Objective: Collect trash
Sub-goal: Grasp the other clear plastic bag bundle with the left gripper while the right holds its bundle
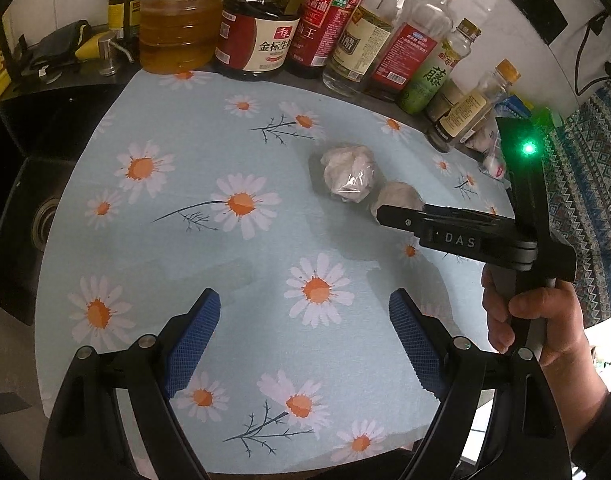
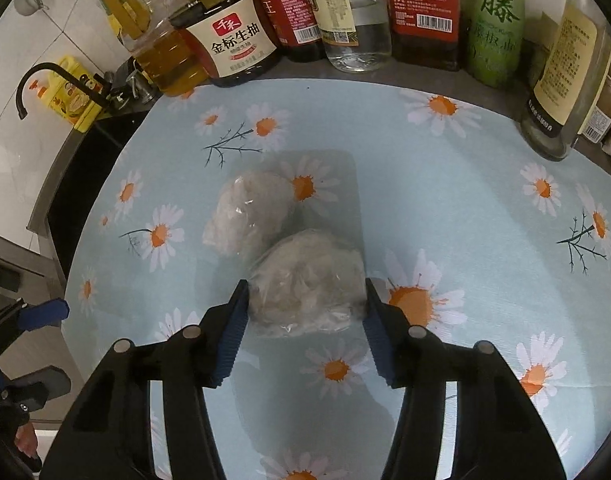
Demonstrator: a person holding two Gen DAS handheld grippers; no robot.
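Trash uncollected: two wads on table point(image 2: 485, 168). Near wad point(image 2: 305, 284) sits between right tongs point(image 2: 305, 312), blue pads touching both sides, not lifted. Far wad point(image 2: 249, 212) just beyond, untouched. Left tongs point(image 1: 305, 312) wide, empty. No bin visible.

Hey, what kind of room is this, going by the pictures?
Most likely a home kitchen counter: a dark sink with a tap at one side, and oil and sauce bottles lined up along the tiled wall behind a daisy-print cloth.

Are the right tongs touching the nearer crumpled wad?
Touching. In the right wrist view both pads of the right tongs meet the sides of the nearer wad, with no cloth visible between.
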